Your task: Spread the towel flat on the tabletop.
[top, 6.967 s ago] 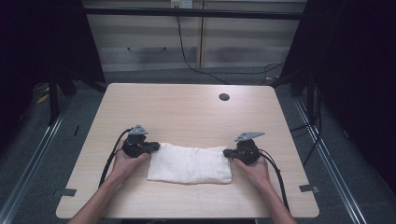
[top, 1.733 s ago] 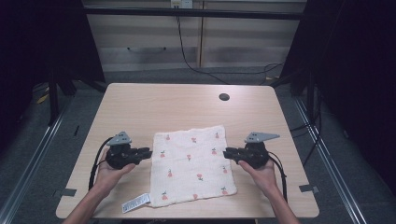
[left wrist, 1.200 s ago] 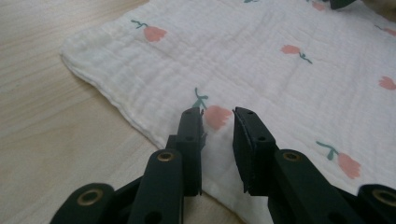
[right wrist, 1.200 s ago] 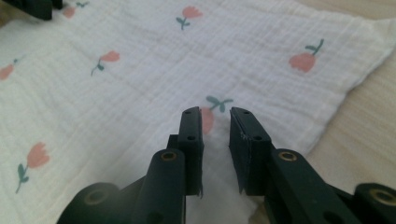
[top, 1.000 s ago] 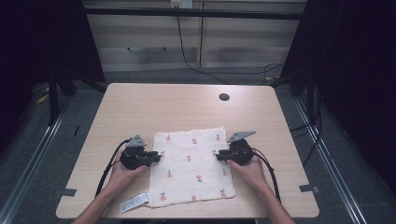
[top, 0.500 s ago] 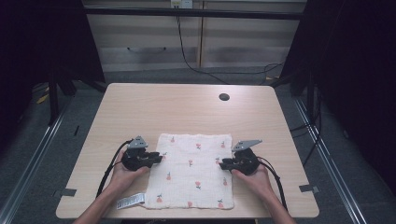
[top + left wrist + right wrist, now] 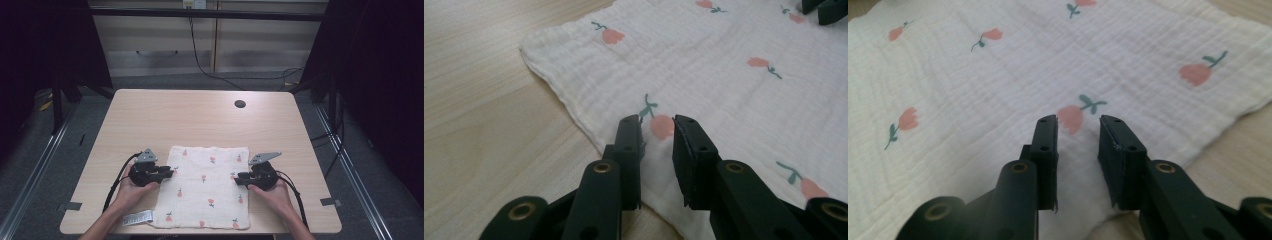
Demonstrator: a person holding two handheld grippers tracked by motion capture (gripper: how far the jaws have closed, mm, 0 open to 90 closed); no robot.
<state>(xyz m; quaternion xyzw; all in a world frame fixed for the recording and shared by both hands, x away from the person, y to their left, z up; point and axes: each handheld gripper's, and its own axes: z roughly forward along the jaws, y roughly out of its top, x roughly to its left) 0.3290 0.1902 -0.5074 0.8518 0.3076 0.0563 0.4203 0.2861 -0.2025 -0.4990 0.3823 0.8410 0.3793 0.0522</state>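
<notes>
A white crinkled muslin cloth printed with small pink flowers (image 7: 206, 187) lay spread flat on the near half of the pale wooden table (image 7: 200, 117), its front edge close to the table's near edge; the left gripper (image 7: 167, 174) rested at the cloth's left edge, jaws a narrow gap apart over the fabric, pinching nothing; the right gripper (image 7: 241, 177) sat at the right edge, its jaws having just been opening, cloth below them but ungripped; a small white label (image 7: 137, 218) lay by the front left corner.
</notes>
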